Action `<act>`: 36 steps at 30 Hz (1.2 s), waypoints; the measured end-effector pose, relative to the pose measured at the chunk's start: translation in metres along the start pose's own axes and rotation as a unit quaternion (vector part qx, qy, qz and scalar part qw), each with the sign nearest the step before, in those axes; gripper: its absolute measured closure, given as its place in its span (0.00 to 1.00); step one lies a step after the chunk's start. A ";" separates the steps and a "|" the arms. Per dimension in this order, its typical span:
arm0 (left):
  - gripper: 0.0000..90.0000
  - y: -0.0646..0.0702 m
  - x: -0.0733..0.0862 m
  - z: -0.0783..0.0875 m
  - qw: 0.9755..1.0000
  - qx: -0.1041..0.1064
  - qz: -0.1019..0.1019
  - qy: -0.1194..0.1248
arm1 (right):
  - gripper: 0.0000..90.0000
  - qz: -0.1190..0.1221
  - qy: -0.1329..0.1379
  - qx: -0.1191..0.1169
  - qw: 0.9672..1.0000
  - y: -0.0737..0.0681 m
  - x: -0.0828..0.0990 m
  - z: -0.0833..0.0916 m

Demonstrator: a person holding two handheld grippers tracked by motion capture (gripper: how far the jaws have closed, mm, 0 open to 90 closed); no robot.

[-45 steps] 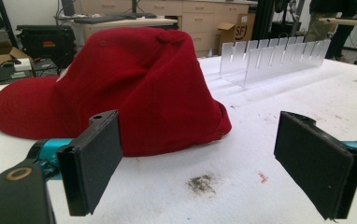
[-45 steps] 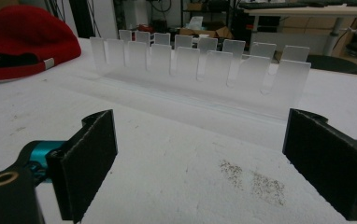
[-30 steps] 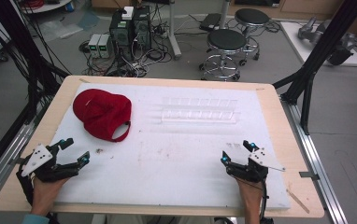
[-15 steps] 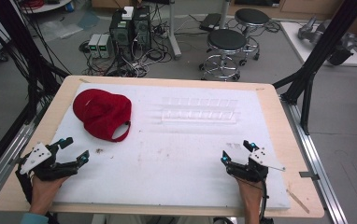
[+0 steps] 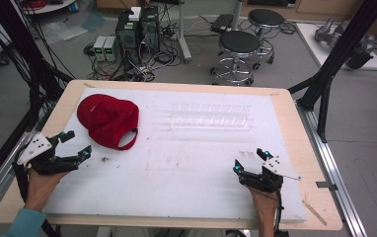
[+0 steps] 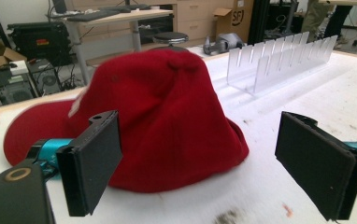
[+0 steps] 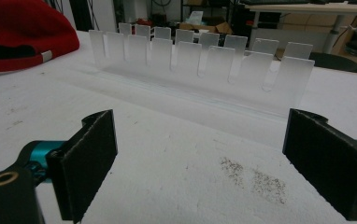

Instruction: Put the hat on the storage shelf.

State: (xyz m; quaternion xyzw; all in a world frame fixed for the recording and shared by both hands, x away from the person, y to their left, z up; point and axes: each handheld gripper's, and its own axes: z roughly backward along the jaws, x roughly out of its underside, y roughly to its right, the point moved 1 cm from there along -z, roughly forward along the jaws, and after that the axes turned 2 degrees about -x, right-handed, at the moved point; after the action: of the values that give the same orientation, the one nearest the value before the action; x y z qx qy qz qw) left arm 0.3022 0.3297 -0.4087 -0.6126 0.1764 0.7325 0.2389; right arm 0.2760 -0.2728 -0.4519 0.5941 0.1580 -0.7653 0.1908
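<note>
Left gripper [image 5: 73, 144]: jaws spread wide, nothing between the pads, held near the table's left edge. Directly ahead of it, just beyond the jaw tips, lies the red cap [image 6: 167, 116], crown up on the white foam mat [image 5: 196, 182], not touched. Right gripper [image 5: 248, 160]: jaws likewise wide apart and empty. Ahead of it stands the clear slotted rack [image 7: 200, 70], well apart.

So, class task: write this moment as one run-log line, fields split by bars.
left gripper: open, facing red cap, not touching | right gripper: open, empty, facing clear slotted rack | cap: on white mat
</note>
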 end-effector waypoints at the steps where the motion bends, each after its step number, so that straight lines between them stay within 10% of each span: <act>1: 0.17 -0.002 -0.003 -0.001 1.000 0.001 -0.003 -0.004 | 0.10 0.001 0.000 0.000 1.000 0.000 0.000 0.000; 20: 0.17 -0.043 -0.064 -0.050 0.997 0.033 -0.045 -0.061 | 0.10 0.000 0.000 -0.001 1.000 0.000 0.000 0.000; 36: 0.23 -0.064 -0.054 -0.099 0.991 0.016 -0.044 -0.122 | 0.10 0.001 0.001 -0.001 1.000 0.000 0.000 0.000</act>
State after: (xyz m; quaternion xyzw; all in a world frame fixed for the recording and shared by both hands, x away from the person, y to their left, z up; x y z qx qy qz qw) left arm 0.4263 0.3202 -0.3725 -0.5220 0.1305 0.7874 0.3009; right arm 0.2758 -0.2732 -0.4518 0.5944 0.1586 -0.7647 0.1918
